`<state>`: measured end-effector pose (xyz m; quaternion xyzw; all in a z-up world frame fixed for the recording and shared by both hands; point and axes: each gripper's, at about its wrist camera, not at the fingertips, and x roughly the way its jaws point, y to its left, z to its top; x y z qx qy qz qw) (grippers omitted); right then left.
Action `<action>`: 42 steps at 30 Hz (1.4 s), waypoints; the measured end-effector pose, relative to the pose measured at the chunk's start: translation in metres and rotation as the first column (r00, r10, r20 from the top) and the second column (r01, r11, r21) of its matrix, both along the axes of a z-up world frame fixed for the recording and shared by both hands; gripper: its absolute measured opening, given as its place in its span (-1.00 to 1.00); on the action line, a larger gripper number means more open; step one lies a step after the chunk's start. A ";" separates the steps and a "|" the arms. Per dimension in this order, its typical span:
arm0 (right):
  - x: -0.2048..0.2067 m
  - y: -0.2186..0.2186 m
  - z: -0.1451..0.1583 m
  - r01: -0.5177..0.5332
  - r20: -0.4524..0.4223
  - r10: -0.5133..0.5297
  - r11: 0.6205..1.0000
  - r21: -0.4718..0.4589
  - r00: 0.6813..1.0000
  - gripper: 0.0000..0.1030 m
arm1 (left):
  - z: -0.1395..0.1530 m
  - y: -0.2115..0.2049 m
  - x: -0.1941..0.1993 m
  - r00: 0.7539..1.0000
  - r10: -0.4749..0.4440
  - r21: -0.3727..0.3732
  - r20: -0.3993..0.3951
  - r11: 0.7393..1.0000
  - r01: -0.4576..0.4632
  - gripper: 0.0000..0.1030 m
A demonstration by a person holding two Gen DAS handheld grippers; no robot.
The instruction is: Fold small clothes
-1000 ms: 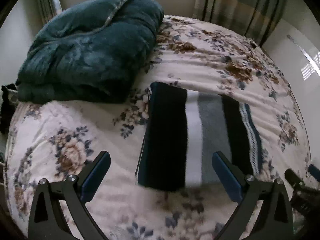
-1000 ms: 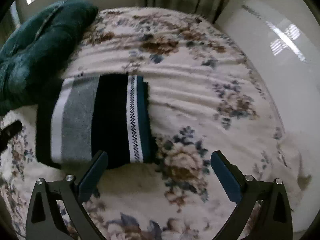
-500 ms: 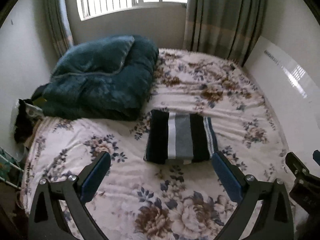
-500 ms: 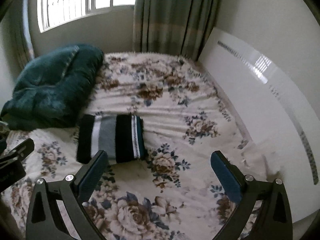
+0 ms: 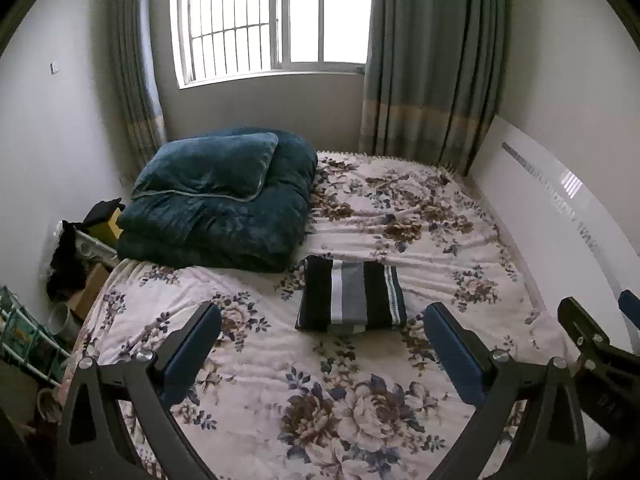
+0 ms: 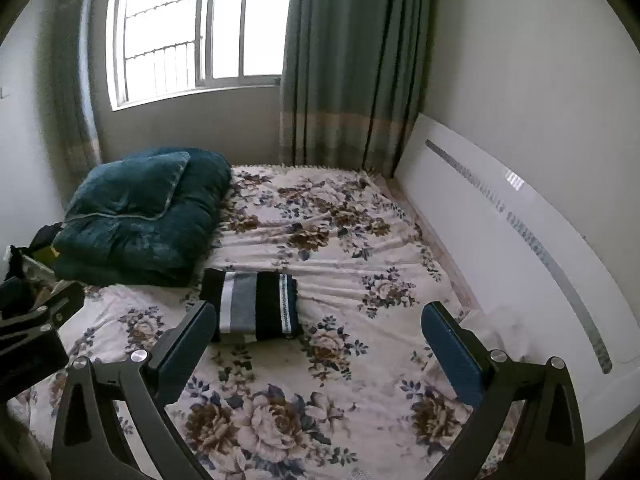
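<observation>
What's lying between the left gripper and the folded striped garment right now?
Only bare floral bedspread separates the open left gripper from the folded striped garment, shown in the left wrist view.

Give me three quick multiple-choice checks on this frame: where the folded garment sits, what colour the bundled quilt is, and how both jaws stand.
1. The folded striped garment lies:
A. on the floral bedspread, just in front of the quilt
B. on top of the quilt
C. on the floor

2. The quilt is:
A. red
B. dark teal
C. white

3. The left gripper and right gripper are:
A. both shut on cloth
B. one open, one shut
C. both open, empty

Answers: 1 A, it rests flat on the bedspread. 2 B, plush dark teal. 3 C, jaws stand wide apart, nothing between them.
</observation>
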<state>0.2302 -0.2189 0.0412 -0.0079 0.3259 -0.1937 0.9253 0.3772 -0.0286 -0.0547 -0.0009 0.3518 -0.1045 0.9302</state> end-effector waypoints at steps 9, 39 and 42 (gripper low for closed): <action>-0.043 0.012 0.028 -0.023 0.034 0.023 1.000 0.008 0.999 1.00 | 0.018 0.008 -0.034 0.999 0.023 0.008 0.033 1.000 -0.023 1.00; -0.029 0.016 0.028 -0.088 -0.017 0.088 0.996 -0.001 0.996 1.00 | 0.010 0.022 -0.051 0.998 0.057 0.026 0.005 0.998 -0.057 1.00; -0.028 0.017 0.029 -0.093 -0.017 0.093 0.996 0.002 0.996 1.00 | 0.010 0.023 -0.051 0.998 0.059 0.025 0.006 0.998 -0.059 1.00</action>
